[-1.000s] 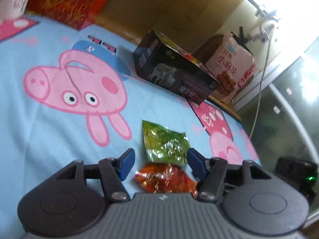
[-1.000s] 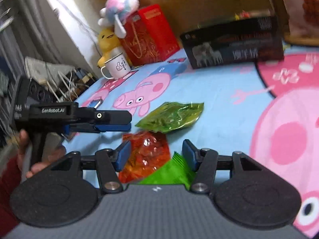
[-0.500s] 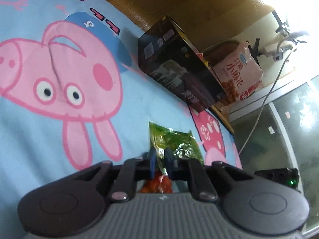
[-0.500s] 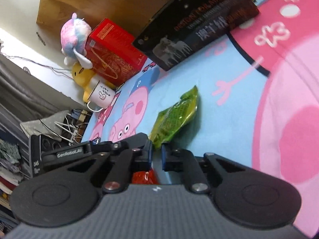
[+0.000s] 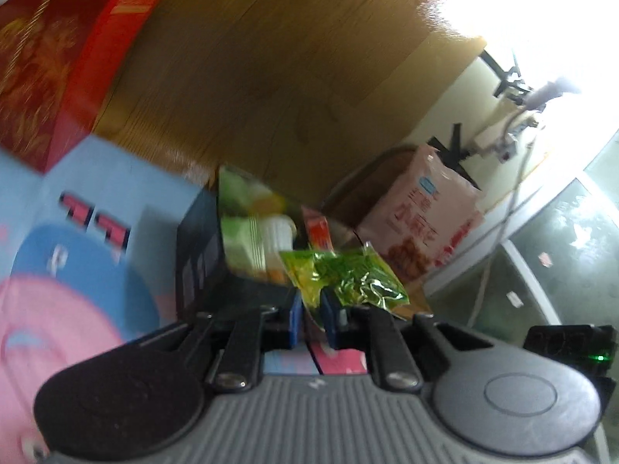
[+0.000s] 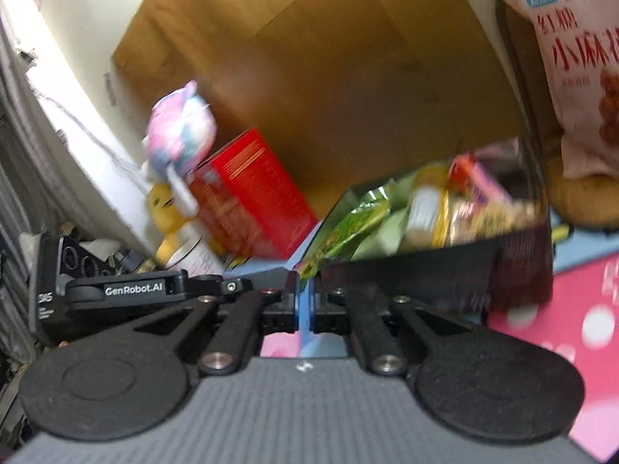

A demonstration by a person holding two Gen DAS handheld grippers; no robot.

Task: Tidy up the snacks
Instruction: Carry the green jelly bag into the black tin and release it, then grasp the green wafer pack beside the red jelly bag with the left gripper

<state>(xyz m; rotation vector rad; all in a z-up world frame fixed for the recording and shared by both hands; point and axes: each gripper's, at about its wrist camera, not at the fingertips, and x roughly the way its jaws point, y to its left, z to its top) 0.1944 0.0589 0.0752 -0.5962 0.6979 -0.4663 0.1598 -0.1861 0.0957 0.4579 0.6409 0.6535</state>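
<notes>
My left gripper [image 5: 310, 311] is shut on a green snack packet [image 5: 348, 278] and holds it in the air by the near rim of the black snack box [image 5: 201, 259]. The box holds several packets [image 5: 251, 228]. In the right wrist view, my right gripper [image 6: 304, 303] is shut on the corner of a green snack packet [image 6: 344, 228] that reaches up over the black box [image 6: 425, 270], which is full of snacks [image 6: 445, 208]. The left gripper's body [image 6: 135, 290] shows at the left.
A red gift box [image 5: 58, 58] and a plush toy [image 6: 182, 127] stand at the back left. A pink snack bag [image 5: 421, 224] leans behind the black box. The blue and pink cartoon cloth [image 5: 58, 309] covers the table. A wooden panel [image 5: 271, 58] rises behind.
Both grippers shut on packets on the cloth half a second ago, and have since lifted and moved forward to the black box. The red packet is out of sight.
</notes>
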